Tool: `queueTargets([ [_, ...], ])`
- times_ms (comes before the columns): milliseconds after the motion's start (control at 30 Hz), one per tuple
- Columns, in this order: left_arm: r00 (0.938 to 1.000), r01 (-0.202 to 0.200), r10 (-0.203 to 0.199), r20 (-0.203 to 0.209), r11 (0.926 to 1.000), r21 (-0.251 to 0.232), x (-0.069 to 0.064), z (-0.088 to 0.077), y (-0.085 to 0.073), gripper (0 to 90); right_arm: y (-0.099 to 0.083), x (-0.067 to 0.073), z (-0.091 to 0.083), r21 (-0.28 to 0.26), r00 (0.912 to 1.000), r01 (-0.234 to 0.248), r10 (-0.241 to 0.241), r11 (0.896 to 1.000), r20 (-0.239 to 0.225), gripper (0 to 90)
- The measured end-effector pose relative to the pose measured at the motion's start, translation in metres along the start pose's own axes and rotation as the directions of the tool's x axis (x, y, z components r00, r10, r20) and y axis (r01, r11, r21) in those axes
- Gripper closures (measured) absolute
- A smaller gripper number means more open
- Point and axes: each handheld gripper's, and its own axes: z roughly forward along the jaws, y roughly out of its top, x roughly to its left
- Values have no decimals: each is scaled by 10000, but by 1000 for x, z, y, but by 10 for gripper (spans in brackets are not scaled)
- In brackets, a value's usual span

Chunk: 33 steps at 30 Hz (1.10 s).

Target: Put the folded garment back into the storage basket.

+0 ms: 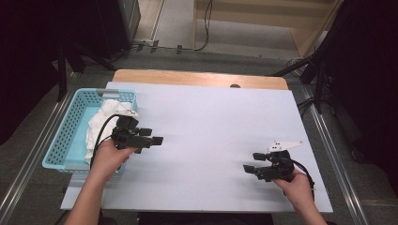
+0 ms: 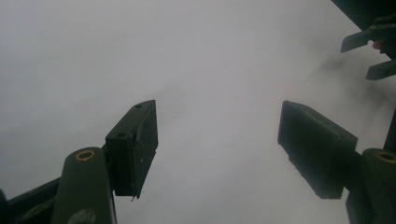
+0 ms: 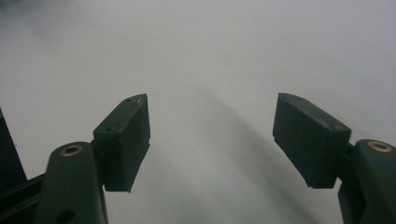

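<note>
Both black two-jaw tools hold nothing. The left gripper (image 1: 157,140) hovers, jaws apart, just beside the light-blue perforated plastic basket (image 1: 63,136) where the crumpled white cloth (image 1: 101,123) lies, likely poised to fetch it. The right gripper (image 1: 249,168), jaws spread, waits over the bare white tabletop (image 1: 211,122).

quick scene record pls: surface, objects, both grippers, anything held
surface: white board on a wooden table
basket: light blue, at the board's left edge
cloth: white, lying in the basket
left gripper: open, empty, just right of the basket
right gripper: open, empty, over the board's near right part
held: nothing
</note>
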Motion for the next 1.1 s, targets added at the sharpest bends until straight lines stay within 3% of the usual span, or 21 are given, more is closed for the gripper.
queueTargets([
  [700, 10000, -30, 30, -76, 10000, 31, -15, -11, -32, 293, 0, 0, 0, 20, 10000, -44, 44, 10000, -19, 260],
  [900, 9986, -478, 478, -210, 9989, 27, -19, -10, -35, 293, 0, 0, 0, 27, 10000, -29, 29, 10000, -12, 260],
  [1100, 9982, -582, 580, -150, 9982, -123, -18, -9, -37, 293, 0, 0, 0, 26, 10000, -29, 29, 10000, -18, 260],
])
